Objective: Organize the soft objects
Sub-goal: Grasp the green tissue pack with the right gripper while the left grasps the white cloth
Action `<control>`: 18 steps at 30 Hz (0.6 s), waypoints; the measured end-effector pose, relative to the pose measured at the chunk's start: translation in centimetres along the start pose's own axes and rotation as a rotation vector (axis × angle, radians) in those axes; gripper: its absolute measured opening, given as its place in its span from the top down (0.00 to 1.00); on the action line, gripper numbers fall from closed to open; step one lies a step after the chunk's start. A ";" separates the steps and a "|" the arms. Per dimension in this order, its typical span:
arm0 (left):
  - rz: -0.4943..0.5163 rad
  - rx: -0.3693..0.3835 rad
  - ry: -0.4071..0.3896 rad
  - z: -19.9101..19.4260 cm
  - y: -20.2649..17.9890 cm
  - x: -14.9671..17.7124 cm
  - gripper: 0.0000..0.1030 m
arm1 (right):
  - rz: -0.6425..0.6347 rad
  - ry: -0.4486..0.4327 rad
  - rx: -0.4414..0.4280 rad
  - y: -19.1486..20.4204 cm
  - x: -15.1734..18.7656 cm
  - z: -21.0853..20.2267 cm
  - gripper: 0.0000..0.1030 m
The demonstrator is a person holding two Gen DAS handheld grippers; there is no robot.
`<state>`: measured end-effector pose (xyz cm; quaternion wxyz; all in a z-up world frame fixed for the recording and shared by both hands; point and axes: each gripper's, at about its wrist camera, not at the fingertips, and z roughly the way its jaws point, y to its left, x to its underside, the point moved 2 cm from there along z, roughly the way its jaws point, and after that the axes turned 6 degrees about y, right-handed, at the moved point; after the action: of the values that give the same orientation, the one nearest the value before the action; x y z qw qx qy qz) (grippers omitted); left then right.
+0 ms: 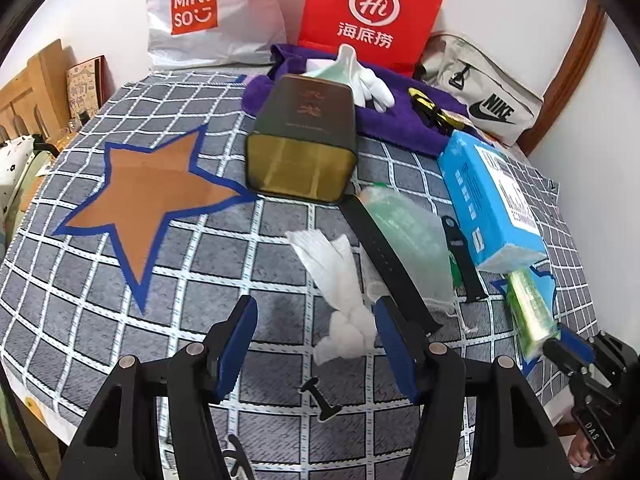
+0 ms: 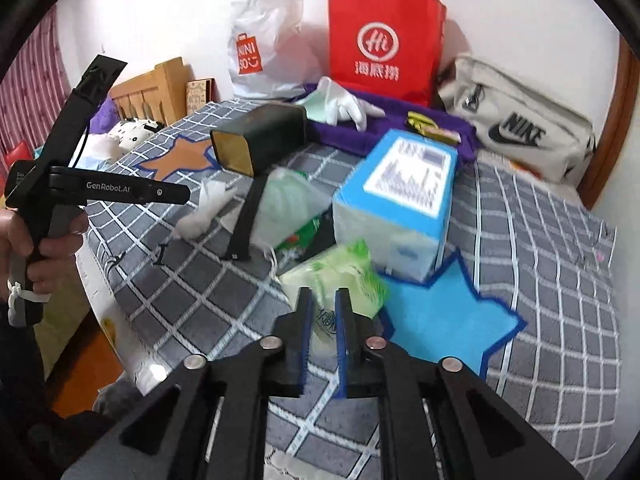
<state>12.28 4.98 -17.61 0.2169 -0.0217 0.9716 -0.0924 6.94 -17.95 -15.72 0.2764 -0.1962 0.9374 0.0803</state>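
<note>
Right tool (image 2: pixel 323 312) pinches tissue pack (image 2: pixel 336 280) by its near end, likely for lifting clear of the bed (image 2: pixel 540 240). Left tool (image 1: pixel 316 320) wide open, empty, over white cloth (image 1: pixel 340 280), likely next.

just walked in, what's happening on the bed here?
A person is sorting soft items on a checked bedspread with two handheld claws. The right claw is shut on a green tissue pack, beside the blue box. The left claw is open, hovering over a white mesh cloth without gripping it. A dark tin, black strap, white glove and purple towel lie untouched.
</note>
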 end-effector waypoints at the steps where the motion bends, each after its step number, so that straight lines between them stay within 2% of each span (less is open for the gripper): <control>1: 0.000 0.003 0.005 0.2 -0.1 0.1 0.42 | 0.008 0.007 -0.001 -0.2 0.3 0.3 0.85; 4: -0.001 0.011 0.009 0.6 -0.3 0.3 0.42 | 0.031 0.027 -0.006 -0.6 1.2 1.0 0.74; 6: 0.000 0.008 -0.003 0.7 -0.4 0.4 0.42 | 0.056 0.034 -0.016 -0.9 1.6 1.1 0.55; 7: 0.000 0.006 -0.008 0.7 -0.4 0.4 0.42 | 0.071 0.023 -0.019 -1.0 1.8 0.9 0.50; 9: 0.002 0.003 -0.015 0.8 -0.5 0.5 0.43 | 0.112 -0.008 -0.025 -1.4 2.0 0.4 0.31; 11: 0.004 0.009 -0.015 0.9 -0.6 0.6 0.42 | 0.161 -0.036 -0.037 -2.0 1.9 0.2 0.20; 18: 0.002 0.034 -0.016 0.9 -0.8 0.7 0.42 | 0.288 -0.039 -0.057 -2.9 0.8 2.7 0.18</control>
<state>12.03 3.95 -18.59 0.2253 -0.0177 0.9681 -0.1084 8.86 -20.15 -18.52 0.2744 -0.0656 0.9477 0.1493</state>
